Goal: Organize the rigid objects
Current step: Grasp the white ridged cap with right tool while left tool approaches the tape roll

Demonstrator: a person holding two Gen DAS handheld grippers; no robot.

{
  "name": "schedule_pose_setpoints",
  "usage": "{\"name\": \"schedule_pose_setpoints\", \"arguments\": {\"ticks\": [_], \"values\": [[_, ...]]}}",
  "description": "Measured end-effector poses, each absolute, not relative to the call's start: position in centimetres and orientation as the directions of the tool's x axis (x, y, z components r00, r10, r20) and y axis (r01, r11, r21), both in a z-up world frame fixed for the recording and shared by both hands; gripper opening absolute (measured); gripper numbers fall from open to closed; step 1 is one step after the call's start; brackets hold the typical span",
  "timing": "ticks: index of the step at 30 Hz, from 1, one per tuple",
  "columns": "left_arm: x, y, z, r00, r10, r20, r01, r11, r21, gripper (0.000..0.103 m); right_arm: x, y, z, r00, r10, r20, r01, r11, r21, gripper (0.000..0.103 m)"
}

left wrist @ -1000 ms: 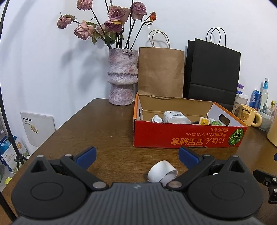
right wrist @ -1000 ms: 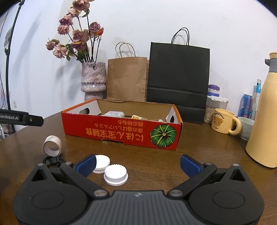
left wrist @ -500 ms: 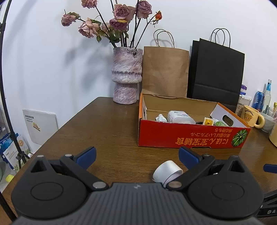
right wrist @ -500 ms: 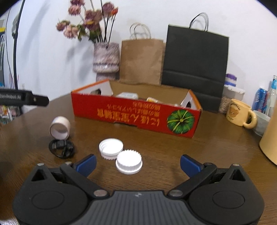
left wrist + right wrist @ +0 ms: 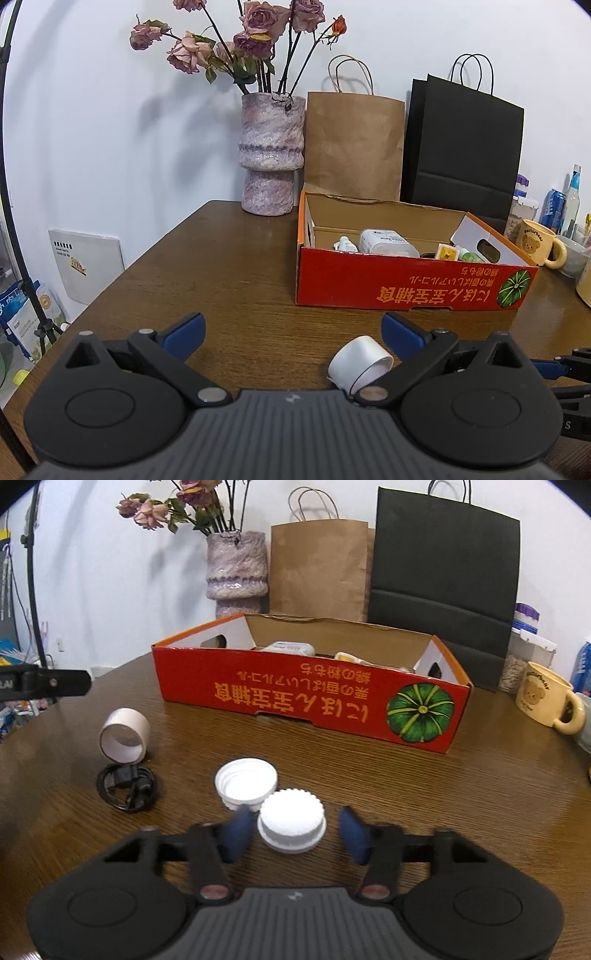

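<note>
A red cardboard box point(image 5: 410, 284) holding several small items stands on the brown table; it also shows in the right wrist view point(image 5: 314, 698). My left gripper point(image 5: 291, 330) is open and empty, with a white tape roll point(image 5: 360, 363) lying by its right finger. My right gripper point(image 5: 295, 834) is partly closed, its blue pads on either side of a white ribbed cap point(image 5: 291, 821), with a gap still showing on the right. A second white cap point(image 5: 246, 782) lies open side up just beyond. The tape roll point(image 5: 125, 733) and a coiled black cable point(image 5: 126, 788) lie to the left.
A pink vase of dried roses point(image 5: 271, 162), a brown paper bag point(image 5: 354, 144) and a black paper bag point(image 5: 465, 151) stand behind the box. A yellow bear mug point(image 5: 546, 698) and bottles sit at the right. The table edge runs along the left point(image 5: 122, 277).
My right gripper has moved forward and down over the ribbed cap and its fingers have closed in around it. My left gripper has drifted slightly, still open.
</note>
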State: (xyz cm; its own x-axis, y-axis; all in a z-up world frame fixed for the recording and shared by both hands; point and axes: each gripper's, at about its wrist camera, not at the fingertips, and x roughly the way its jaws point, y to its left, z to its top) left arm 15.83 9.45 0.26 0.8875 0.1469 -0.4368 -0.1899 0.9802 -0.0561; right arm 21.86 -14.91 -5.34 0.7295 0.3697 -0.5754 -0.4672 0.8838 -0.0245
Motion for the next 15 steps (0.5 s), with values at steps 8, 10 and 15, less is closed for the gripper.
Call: {"name": "schedule_pose_setpoints", "arguments": {"ticks": [8,10,15], "values": [[15.9,9.4,0.1,0.884,0.149,-0.442,-0.192,0.98,-0.053,0.103,20.8,-15.3,-4.7,0.775,0.361,-0.519,-0.448,0.893,-0.048,0.039],[15.9,9.3,0.0,0.884,0.145,-0.444,-0.188,0.981,-0.054,0.103,20.6,-15.5,-4.6,0.787,0.353,-0.506,-0.436,0.899,-0.052,0.039],[16.1,8.1,-0.6,0.876,0.125,-0.466,-0.159,0.987,-0.035,0.103,20.1,-16.1,-4.0,0.812,0.344,-0.471,-0.415,0.908,-0.052,0.039]]}}
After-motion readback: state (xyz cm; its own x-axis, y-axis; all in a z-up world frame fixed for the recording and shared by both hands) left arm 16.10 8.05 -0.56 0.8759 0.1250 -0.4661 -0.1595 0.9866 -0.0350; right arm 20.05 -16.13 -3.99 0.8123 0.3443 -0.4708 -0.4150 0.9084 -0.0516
